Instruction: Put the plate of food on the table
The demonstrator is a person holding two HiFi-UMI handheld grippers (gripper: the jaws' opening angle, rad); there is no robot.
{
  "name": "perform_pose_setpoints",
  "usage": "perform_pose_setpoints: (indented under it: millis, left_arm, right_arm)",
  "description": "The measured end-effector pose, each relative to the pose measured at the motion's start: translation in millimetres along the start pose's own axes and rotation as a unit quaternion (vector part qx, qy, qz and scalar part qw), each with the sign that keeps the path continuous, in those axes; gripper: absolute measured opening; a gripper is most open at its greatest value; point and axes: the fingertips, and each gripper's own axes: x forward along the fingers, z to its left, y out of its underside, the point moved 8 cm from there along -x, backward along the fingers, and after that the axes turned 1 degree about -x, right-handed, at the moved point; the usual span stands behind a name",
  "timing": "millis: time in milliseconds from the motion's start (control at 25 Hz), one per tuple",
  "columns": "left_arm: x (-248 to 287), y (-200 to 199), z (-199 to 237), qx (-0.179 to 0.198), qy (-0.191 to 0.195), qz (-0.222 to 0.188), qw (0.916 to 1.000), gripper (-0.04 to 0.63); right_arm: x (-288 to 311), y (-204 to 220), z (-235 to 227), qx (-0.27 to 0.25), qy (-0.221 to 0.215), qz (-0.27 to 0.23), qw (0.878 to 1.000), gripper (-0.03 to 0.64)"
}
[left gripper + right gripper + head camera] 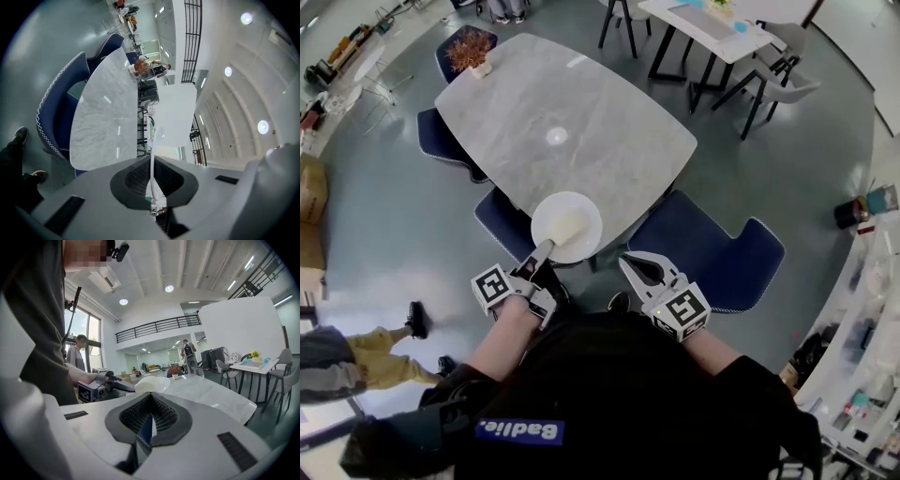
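Note:
A white plate (567, 227) carrying a pale mound of food (573, 223) hangs over the near edge of the grey marble table (572, 122). My left gripper (540, 256) is shut on the plate's near rim. In the left gripper view the plate rim (151, 161) runs edge-on between the pads of the left gripper (151, 177). My right gripper (626, 263) floats to the right of the plate, shut and holding nothing. The right gripper view shows its jaws (146, 427) closed, with the plate (152, 383) and the left gripper (129, 389) ahead over the table (211, 394).
Blue chairs (712, 248) (508, 225) stand under the table's near edge, and others (441, 136) along its left side. A potted dried plant (471, 52) sits at the table's far end. A second white table (712, 28) with chairs is at the back right. A person's legs (366, 352) show at left.

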Motion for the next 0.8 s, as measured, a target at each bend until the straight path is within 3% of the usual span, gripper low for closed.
perform_pose_setpoints:
  millis: [360, 800]
  left_arm:
    - [34.1, -35.9, 21.6, 0.008, 0.014, 0.02, 0.9997, 0.017]
    - [106.5, -122.9, 70.5, 0.004, -0.003, 0.059, 0.9983, 0.018]
  right_arm:
    - [9.8, -0.6, -8.5, -0.007, 0.045, 0.007, 0.999, 0.011]
    - [45.1, -5.6, -19.4, 0.019, 0.12, 0.041, 0.992, 0.011]
